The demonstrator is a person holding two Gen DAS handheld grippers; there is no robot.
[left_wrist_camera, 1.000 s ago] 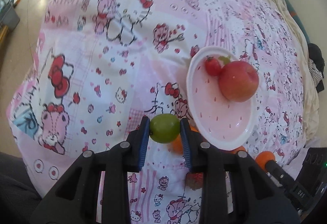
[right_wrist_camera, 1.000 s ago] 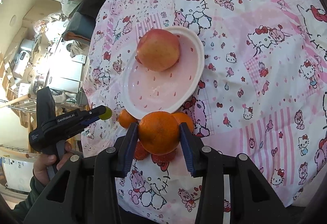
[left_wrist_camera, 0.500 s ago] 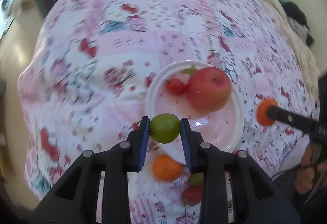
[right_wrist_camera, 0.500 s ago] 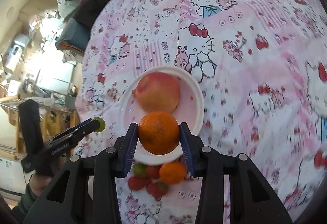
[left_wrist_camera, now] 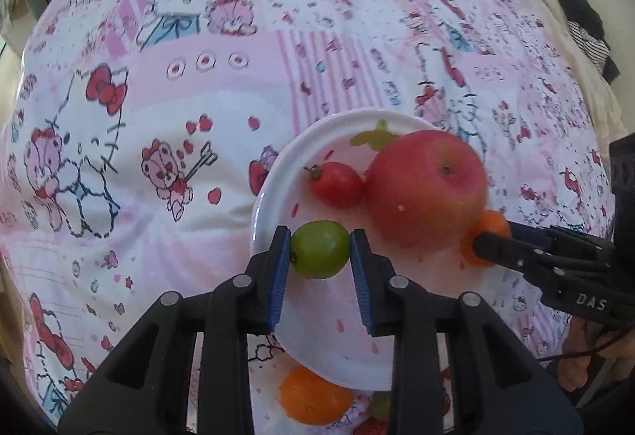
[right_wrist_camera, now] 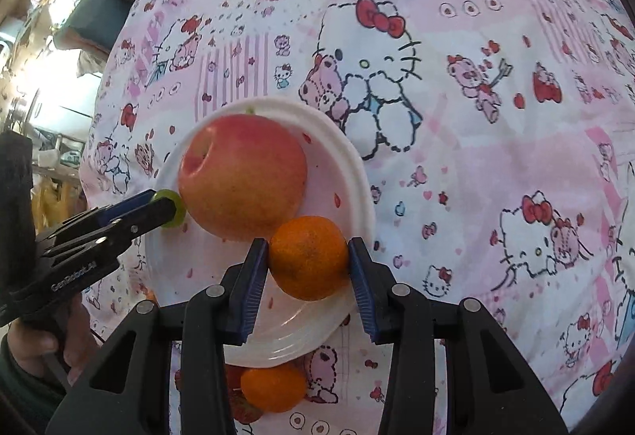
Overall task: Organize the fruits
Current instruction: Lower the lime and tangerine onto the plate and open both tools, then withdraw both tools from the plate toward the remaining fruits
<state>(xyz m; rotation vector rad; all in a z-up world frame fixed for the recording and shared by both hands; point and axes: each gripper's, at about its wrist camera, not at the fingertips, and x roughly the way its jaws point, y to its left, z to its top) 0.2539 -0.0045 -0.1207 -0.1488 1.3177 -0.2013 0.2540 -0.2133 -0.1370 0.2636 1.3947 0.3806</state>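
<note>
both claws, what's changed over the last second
Both claws carried their fruit from the bedspread side in over the white plate: left claw with the green fruit, right claw with the orange. Neither let go. The apple and small tomato stayed put on the plate.

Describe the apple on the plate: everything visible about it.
The apple is the largest fruit in view, round, with smooth red-pink skin that fades to yellowish orange on the side the right wrist view shows. Its stem dimple shows in both views. It sits whole on the far half of the white plate. A small red tomato rests against it. The orange held by the right gripper lies close in front of it; contact cannot be told.
</note>
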